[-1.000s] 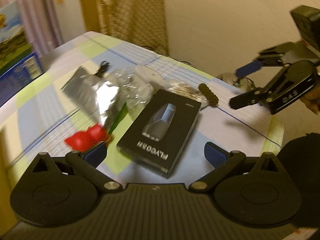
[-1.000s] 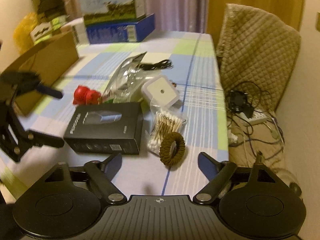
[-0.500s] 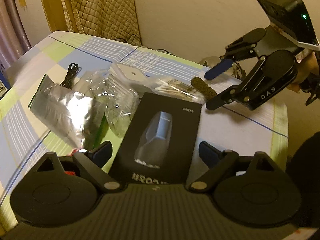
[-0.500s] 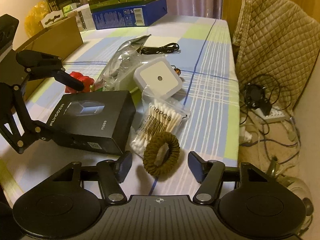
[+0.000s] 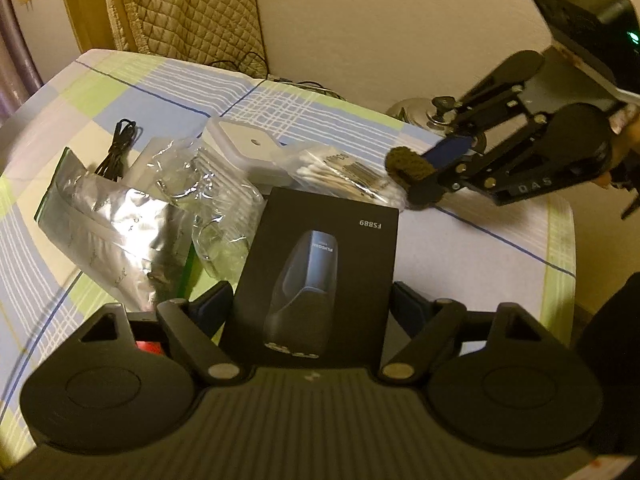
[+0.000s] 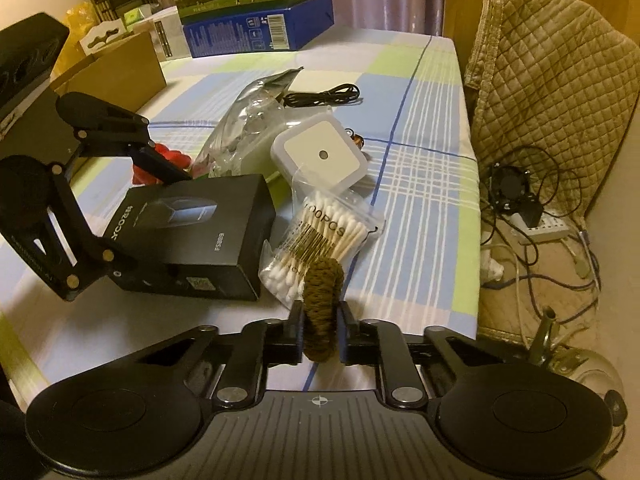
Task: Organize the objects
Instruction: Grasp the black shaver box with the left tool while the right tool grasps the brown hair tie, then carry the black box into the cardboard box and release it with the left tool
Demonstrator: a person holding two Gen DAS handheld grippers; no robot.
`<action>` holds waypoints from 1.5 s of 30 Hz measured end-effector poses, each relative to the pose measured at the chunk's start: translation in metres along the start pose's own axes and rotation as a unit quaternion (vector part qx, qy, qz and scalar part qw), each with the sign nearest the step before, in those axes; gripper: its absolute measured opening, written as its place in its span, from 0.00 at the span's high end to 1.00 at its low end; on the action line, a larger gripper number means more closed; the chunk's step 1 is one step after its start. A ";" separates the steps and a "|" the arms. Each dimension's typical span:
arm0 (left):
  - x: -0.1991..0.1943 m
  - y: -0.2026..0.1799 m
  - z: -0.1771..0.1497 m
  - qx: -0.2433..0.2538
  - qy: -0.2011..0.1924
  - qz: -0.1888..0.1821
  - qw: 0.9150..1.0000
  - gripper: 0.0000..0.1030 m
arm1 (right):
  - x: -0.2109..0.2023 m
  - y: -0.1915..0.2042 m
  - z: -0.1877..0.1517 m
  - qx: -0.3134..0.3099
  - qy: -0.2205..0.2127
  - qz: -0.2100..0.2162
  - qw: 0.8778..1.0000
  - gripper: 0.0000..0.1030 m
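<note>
A dim, warm-lit room: a table under a checked cloth (image 6: 420, 128) of blue, green and white, a quilted beige cover (image 6: 552, 80) over a chair beside it, and cartons stacked at the far end. Cables and a power strip (image 6: 548, 230) lie on the floor to the right.

My right tongs (image 6: 320, 334) are clamped on a brown knitted hair tie (image 6: 322, 304), pinched upright between the pads, just in front of a bag of cotton swabs (image 6: 324, 236). My left tongs (image 5: 310, 300) are closing, the pads either side of a black shaver box (image 5: 320, 272) but, as far as I can tell, not pressing on it yet. Beyond it sit a white square night light (image 6: 320, 154), crumpled clear plastic (image 5: 216, 204), a silver foil pouch (image 5: 108, 236) and a coiled black cable (image 6: 324, 96).

To do this well, I should centre the box between the left pads before squeezing, since its smooth card could slip or twist. I would lift the hair tie straight up, clear of the swab bag, so nothing drags along.
</note>
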State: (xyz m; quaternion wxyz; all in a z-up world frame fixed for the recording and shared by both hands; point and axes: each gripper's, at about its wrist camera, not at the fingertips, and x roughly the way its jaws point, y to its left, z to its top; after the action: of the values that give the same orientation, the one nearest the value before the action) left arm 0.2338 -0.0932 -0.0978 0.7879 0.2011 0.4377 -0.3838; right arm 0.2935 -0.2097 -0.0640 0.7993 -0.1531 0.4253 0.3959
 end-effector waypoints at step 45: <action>-0.289 0.071 -0.097 -0.209 -0.058 0.259 0.941 0.22 | -0.069 0.241 0.161 -0.115 -0.125 0.105 0.980 0.92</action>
State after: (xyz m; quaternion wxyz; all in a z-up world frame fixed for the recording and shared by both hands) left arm 0.1443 0.1389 0.0924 0.9084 0.1153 0.3943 -0.0776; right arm 0.1767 0.0035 0.1091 0.7773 -0.1473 0.2871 0.5400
